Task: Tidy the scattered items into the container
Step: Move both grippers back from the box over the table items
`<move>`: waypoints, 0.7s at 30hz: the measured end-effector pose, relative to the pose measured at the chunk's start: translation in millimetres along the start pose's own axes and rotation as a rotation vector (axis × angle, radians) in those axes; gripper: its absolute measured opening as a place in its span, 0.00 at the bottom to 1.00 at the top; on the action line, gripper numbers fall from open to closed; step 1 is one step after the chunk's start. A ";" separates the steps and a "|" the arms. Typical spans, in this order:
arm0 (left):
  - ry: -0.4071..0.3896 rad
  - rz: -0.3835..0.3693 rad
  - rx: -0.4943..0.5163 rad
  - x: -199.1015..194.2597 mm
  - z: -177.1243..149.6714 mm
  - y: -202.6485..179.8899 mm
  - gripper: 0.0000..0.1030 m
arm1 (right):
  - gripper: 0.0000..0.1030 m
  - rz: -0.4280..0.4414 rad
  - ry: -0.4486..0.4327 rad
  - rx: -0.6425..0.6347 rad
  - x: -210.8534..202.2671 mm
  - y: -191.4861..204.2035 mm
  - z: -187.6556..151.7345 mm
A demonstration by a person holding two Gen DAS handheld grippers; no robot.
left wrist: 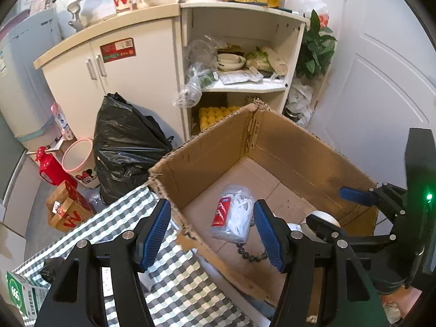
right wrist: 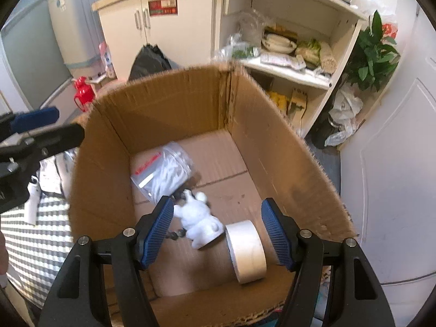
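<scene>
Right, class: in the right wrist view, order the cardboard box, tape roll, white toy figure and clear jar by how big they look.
1. Cardboard box
2. Tape roll, clear jar and white toy figure: these three look alike, and the roll is nearest the camera, so unranked.

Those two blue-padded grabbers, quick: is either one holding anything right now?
Left gripper: open, holding nothing, above the cardboard box.
Right gripper: open, holding nothing; the tape roll and white figurine lie in the box below.
</scene>
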State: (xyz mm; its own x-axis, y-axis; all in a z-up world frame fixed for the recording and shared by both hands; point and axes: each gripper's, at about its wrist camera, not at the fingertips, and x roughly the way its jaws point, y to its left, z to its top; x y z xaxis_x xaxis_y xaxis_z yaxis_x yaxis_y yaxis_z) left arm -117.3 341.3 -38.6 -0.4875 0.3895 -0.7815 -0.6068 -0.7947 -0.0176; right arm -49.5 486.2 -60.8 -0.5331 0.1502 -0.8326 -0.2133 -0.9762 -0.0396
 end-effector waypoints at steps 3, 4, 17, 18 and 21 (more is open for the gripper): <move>-0.022 0.009 -0.021 -14.4 -1.8 9.2 0.66 | 0.66 0.010 -0.054 0.009 -16.4 4.2 2.7; -0.032 0.012 -0.030 -19.9 -2.5 11.7 0.66 | 0.66 0.010 -0.071 0.011 -21.7 5.8 3.3; -0.232 0.090 -0.155 -111.4 -22.7 49.3 0.94 | 0.95 0.046 -0.372 0.046 -113.4 29.6 3.5; -0.254 0.106 -0.165 -120.1 -26.5 51.6 0.97 | 1.00 0.052 -0.393 0.049 -119.7 30.6 2.3; -0.301 0.140 -0.193 -140.4 -35.5 59.8 1.00 | 1.00 0.072 -0.447 0.054 -137.8 36.0 -0.4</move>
State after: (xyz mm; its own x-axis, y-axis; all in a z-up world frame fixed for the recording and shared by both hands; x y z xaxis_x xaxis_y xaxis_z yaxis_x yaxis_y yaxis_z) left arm -62.8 222.6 48.0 -0.7371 0.3675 -0.5671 -0.4058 -0.9118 -0.0633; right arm 16.6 430.3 52.3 -0.8469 0.1464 -0.5112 -0.1987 -0.9788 0.0489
